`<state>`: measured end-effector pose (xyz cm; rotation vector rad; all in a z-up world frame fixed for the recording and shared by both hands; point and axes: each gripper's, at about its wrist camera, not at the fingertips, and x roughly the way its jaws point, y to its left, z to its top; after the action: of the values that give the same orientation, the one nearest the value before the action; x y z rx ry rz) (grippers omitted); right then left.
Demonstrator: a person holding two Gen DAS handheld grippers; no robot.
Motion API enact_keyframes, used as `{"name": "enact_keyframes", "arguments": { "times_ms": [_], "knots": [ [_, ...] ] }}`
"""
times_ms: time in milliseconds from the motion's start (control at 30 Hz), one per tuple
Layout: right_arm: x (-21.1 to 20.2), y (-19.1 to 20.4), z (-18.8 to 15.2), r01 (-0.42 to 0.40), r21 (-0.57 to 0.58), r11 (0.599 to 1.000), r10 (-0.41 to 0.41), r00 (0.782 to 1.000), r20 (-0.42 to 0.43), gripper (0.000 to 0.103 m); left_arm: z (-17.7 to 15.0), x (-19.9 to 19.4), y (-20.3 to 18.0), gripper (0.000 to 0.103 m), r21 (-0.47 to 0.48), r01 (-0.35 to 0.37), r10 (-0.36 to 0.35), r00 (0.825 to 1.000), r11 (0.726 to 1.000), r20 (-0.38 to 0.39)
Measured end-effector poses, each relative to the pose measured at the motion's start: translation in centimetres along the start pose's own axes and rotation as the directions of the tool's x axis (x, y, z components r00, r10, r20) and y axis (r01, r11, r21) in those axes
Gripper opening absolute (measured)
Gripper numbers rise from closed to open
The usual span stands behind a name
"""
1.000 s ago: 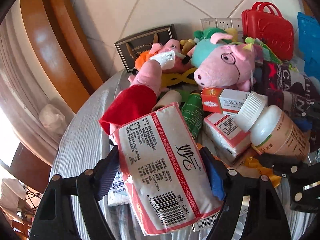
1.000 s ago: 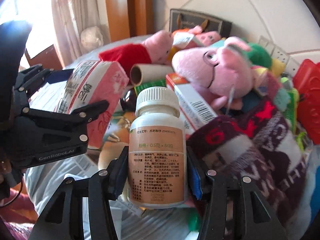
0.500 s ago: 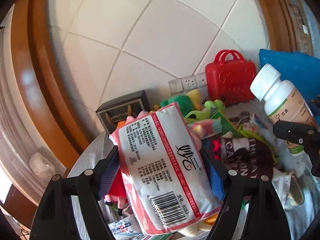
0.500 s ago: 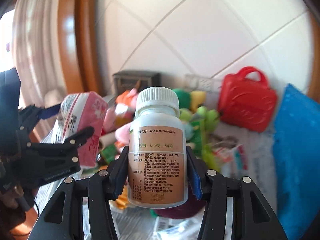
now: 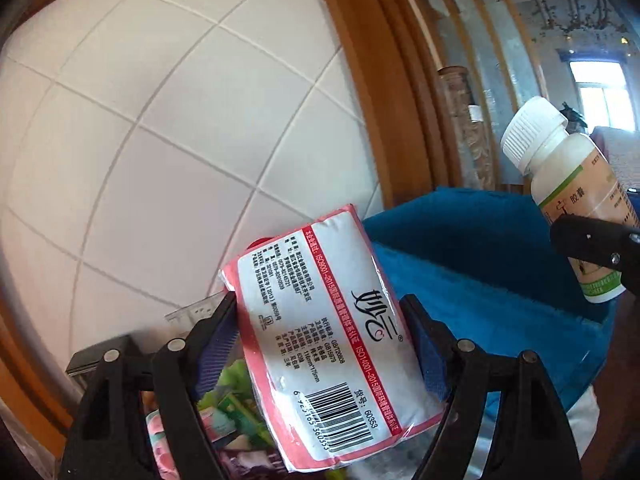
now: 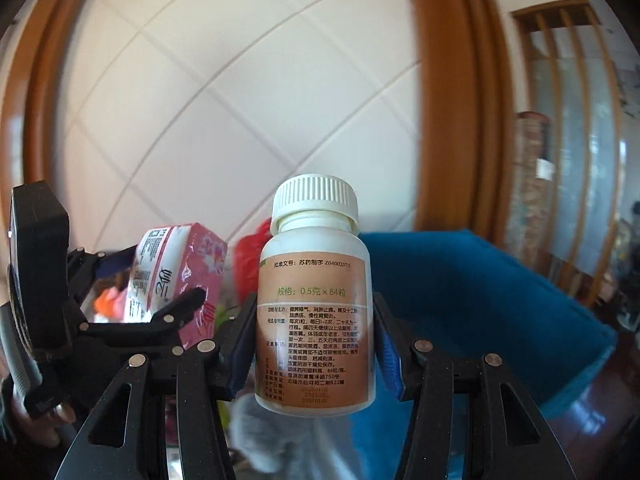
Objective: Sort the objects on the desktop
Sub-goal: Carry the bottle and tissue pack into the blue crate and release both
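A: Bkgd: white tiled wall (image 5: pixel 168 128), wood frame (image 5: pixel 384 80) at its edge, room w/ window beyond. Blue fabric bin (image 5: pixel 480 280) low on the right in both views.

B: Grippers?

A: Left gripper (image 5: pixel 324 344) is clamped on the tissue pack (image 5: pixel 336 340), jaws fairly wide, blue pads pressing both long sides. Pack's long axis runs away from the cam, tilted a bit left, barcode end nearest. Right gripper (image 6: pixel 314 344) is closed on the pill bottle (image 6: pixel 316 312), about half-wide, pads on the label sides. Bottle upright, white cap on top.

B: Both off the desk?

A: Yes, both held in the air. Desk clutter (image 5: pixel 224 408) only peeks below the left jaws.

B: Where's the bin vs each?

A: Ahead and to the right of both, lower than the loads. Right wrist view: bin starts just beside the bottle. Left view: bin rim sits behind the pack, further right. So right hand looks nearer, imo. Can't see the bin's inside, so can't tell what's in there.
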<state>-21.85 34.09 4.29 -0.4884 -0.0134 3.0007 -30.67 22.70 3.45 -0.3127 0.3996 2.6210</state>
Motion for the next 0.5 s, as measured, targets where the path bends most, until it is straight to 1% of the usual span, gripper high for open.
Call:
{"name": "enact_keyframes", "arguments": {
  "times_ms": [67, 133, 233, 300, 333, 400, 500],
  "knots": [
    [-0.6, -3.6, 0.8, 0.054, 0.007, 0.998, -0.054, 0.999, 0.003, 0.052, 2.1, 1.3, -2.8, 0.079, 0.004, 0.048, -0.048, 0.999, 0.999, 0.009],
    [-0.5, -6.9, 1.4, 0.089, 0.022, 0.996, -0.089, 0.996, -0.005, 0.052, 4.0, 2.8, -5.9, 0.079, 0.022, 0.078, -0.078, 0.997, 0.997, 0.020],
    [-0.3, -11.4, 1.7, 0.131, 0.047, 0.990, -0.130, 0.991, -0.015, 0.052, 5.8, 4.8, -10.0, 0.080, 0.040, 0.121, -0.122, 0.992, 0.992, 0.019],
    [0.5, -13.8, 1.7, 0.148, 0.065, 0.987, -0.146, 0.989, -0.031, 0.052, 6.6, 6.5, -12.4, 0.080, 0.050, 0.146, -0.146, 0.989, 0.988, 0.001],
    [0.8, -15.7, 1.8, 0.152, 0.081, 0.985, -0.148, 0.988, -0.045, 0.052, 7.0, 7.1, -13.4, 0.080, 0.053, 0.153, -0.153, 0.988, 0.987, -0.005],
    [1.8, -17.5, 1.4, 0.168, 0.088, 0.982, -0.163, 0.985, -0.065, 0.052, 7.6, 7.9, -15.4, 0.081, 0.055, 0.159, -0.159, 0.987, 0.986, -0.015],
    [3.2, -20.6, 1.2, 0.199, 0.113, 0.973, -0.190, 0.978, -0.087, 0.052, 8.7, 9.8, -17.1, 0.087, 0.047, 0.188, -0.186, 0.981, 0.981, -0.046]
  ]
}}
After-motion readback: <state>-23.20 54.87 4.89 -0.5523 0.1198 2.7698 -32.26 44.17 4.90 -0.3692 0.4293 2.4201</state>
